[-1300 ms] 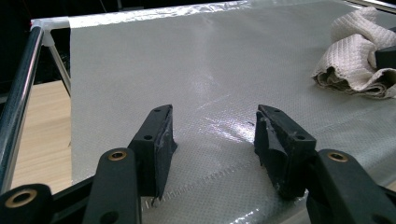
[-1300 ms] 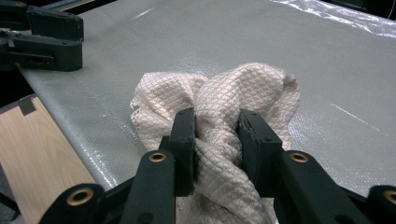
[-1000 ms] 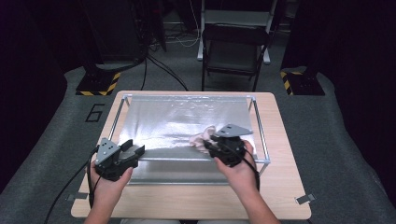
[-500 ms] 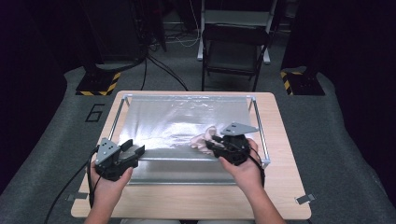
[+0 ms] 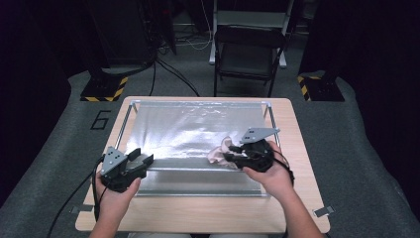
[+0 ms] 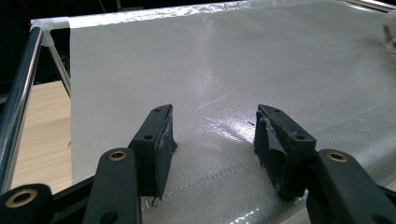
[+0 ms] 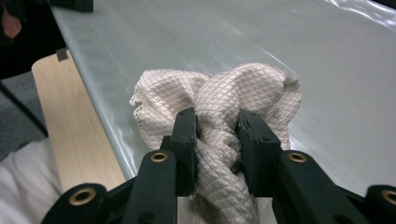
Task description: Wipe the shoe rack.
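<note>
Clamping bunched cloth, right gripper, silver sheet

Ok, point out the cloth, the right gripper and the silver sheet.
cloth (image 7: 243,88): right gripper view, bunched top fold.
right gripper (image 7: 217,135): right gripper view, between its fingertips.
silver sheet (image 5: 188,126): high view, bare middle.

Dim dark surroundings, glare on silvery sheet, slight blur.

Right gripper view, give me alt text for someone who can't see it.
The right gripper is shut on a bunched beige quilted cloth, above a silvery woven sheet. A wooden table edge shows at left.
</note>
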Available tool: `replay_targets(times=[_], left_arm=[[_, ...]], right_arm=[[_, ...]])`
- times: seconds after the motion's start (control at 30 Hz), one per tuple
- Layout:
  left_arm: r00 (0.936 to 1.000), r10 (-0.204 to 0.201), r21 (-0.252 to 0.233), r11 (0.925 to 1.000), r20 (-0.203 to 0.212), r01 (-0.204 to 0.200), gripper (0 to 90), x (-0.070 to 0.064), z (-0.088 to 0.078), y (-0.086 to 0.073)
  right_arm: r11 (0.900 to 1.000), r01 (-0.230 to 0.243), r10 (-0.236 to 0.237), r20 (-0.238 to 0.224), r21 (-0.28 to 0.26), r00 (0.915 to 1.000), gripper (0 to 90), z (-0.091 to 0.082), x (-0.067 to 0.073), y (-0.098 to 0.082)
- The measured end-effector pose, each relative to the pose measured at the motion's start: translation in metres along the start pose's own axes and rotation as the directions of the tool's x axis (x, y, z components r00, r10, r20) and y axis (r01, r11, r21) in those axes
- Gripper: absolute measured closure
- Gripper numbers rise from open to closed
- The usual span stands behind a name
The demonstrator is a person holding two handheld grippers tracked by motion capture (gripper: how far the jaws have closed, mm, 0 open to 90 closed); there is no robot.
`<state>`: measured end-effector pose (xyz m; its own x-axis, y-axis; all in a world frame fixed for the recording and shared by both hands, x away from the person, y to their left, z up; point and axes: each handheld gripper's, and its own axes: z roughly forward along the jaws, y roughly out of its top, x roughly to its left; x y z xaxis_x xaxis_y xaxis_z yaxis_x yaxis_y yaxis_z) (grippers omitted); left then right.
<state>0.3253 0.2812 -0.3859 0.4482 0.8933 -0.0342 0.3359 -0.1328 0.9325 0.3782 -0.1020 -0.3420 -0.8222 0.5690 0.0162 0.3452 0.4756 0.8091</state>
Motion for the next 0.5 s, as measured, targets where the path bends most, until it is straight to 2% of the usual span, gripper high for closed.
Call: replay_targets(times=[0.1,0.17,0.23,0.4,0.5], left_arm=[[1.0,0.001,-0.004,1.0,-0.001,-0.001,47.2,0.0,0.0,0.0],[1.0,0.0,-0.004,1.0,-0.001,0.0,47.1,0.0,0.0,0.0],[1.0,-0.001,-0.004,1.0,-0.001,0.001,47.2,0.0,0.0,0.0],[1.0,0.001,-0.005,1.0,-0.001,-0.001,47.2,0.0,0.0,-0.001],[1.0,0.001,-0.005,1.0,-0.001,-0.001,47.1,0.0,0.0,-0.001]], right_arm=[[1.0,-0.002,0.002,-0.026,0.016,0.9997,69.0,-0.012,-0.013,-0.005],[1.0,-0.009,0.01,-0.035,0.02,0.9993,69.1,-0.011,-0.014,-0.004],[0.999,0.016,-0.015,-0.025,0.03,0.9996,69.0,-0.005,-0.011,0.001],[0.999,0.04,-0.04,-0.007,0.031,0.9992,68.8,0.019,0.008,0.017],[0.998,0.052,-0.053,0.024,0.046,0.9983,68.7,0.026,0.012,0.022]])
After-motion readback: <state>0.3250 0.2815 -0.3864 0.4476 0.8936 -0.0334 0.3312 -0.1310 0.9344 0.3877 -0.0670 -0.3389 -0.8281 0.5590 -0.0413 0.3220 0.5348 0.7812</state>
